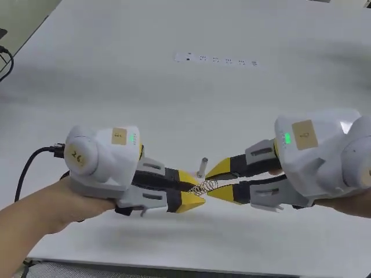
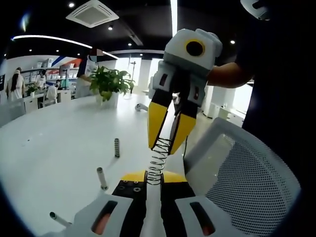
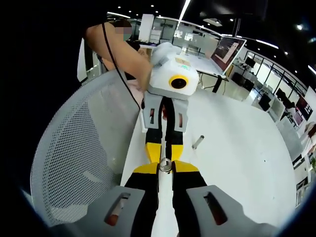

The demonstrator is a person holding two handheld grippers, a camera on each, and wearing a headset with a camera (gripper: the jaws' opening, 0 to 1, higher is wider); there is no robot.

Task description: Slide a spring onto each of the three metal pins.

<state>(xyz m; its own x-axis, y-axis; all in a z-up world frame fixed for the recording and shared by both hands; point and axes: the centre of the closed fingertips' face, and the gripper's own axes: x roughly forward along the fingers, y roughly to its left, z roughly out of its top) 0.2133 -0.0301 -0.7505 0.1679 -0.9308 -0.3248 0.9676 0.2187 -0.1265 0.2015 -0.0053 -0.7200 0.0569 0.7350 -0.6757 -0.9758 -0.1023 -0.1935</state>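
Head view: over the counter's near edge, the left tongs (image 1: 199,194) and right tongs (image 1: 211,183) meet tip to tip. Both pairs of yellow wedge-shaped tips are pinched narrow on one thin coiled-wire spring (image 1: 204,186). Just behind, a slim metal pin (image 1: 203,167) stands upright on the smooth white counter (image 1: 174,104).

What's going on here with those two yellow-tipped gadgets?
A person holds a hand-held tool in each hand over a white table. The left tool and right tool meet tip to tip, both pinching one small spring in the air between them. Short metal pins stand on the table. The farther pin seems to wear a coil already, and the nearer pin is bare. The held spring is not on a pin yet.
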